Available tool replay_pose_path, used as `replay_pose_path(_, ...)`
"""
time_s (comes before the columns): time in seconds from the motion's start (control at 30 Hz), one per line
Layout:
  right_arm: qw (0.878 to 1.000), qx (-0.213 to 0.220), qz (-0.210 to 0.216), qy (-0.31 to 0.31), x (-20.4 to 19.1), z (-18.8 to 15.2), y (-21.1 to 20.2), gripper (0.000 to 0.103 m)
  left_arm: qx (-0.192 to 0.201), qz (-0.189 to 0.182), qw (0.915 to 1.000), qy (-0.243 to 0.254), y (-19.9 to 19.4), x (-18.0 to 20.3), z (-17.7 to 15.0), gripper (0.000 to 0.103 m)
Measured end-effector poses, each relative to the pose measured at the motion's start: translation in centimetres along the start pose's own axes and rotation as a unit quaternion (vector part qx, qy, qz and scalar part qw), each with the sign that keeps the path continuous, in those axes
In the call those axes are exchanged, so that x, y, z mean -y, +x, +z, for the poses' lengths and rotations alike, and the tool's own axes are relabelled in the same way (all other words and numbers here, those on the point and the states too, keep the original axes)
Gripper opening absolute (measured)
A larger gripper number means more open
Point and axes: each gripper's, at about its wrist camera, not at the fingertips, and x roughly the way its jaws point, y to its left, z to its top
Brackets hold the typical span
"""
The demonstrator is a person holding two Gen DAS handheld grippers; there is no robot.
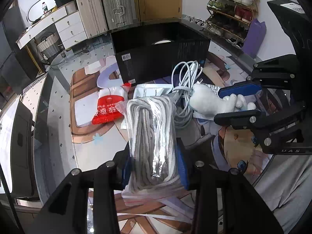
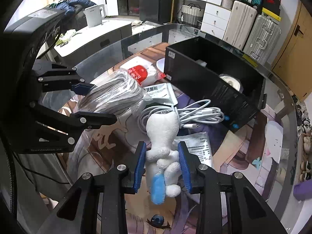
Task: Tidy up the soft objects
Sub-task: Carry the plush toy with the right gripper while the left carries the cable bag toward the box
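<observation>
My left gripper (image 1: 154,163) is shut on a clear bag of grey-white rope (image 1: 152,128), its blue pads pressing both sides; the same bag (image 2: 111,95) shows at the left of the right wrist view, between that gripper's fingers (image 2: 97,119). A white plush toy (image 2: 162,148) with a blue part is clamped between the blue pads of my right gripper (image 2: 161,163). In the left wrist view that toy (image 1: 212,101) sits at the right, inside the right gripper (image 1: 237,102). An open black box (image 1: 161,48) stands behind, on the glass table (image 1: 58,101).
A coiled white cable (image 2: 197,113) lies by the box (image 2: 212,81), over a grey cable (image 1: 181,113). A red-and-white packet (image 1: 109,105), a white pouch (image 2: 161,91) and a printed leaflet (image 2: 198,144) lie on the patterned mat. Suitcases (image 1: 105,9) and a shoe rack (image 1: 230,5) stand beyond.
</observation>
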Motion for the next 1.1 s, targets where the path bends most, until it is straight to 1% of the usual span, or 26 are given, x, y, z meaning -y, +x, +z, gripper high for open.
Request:
replay_pose_path(0.27, 1.000, 0.028, -0.010, 0.010, 0.8, 0.3, -2.0, 0.034, 0.019, -0.004, 0.9998, 0.001, -1.0, 0.7, 1.1, 0.038)
replay_pose_path(0.47, 0.998, 0.061, -0.024, 0.019, 1.5, 0.6, -4.2, 0.034, 0.034, -0.005, 0.9994, -0.006, -2.3, 0.6, 2.3, 0.038)
replay_pose_path(0.67, 0.995, 0.094, -0.028, 0.035, 2.4, 1.3, -6.4, 0.034, 0.073, -0.001, 0.9972, -0.020, -5.2, 0.1, 4.3, 0.038)
replay_pose_path(0.73, 0.993, 0.107, -0.031, 0.043, 2.7, 1.6, -7.1, 0.034, 0.093, 0.007, 0.9951, -0.030, -6.0, -0.3, 4.7, 0.038)
replay_pose_path(0.83, 0.990, 0.122, -0.035, 0.054, 3.2, 2.0, -7.8, 0.034, 0.112, 0.010, 0.9930, -0.038, -6.1, -0.7, 5.2, 0.038)
replay_pose_path(0.97, 0.987, 0.139, -0.044, 0.068, 4.0, 2.7, -8.4, 0.034, 0.122, 0.010, 0.9915, -0.043, -5.5, -0.8, 6.3, 0.038)
replay_pose_path(1.1, 0.982, 0.157, -0.072, 0.079, 4.9, 3.3, -8.5, 0.034, 0.140, 0.025, 0.9892, -0.034, -5.1, -0.7, 7.5, 0.038)
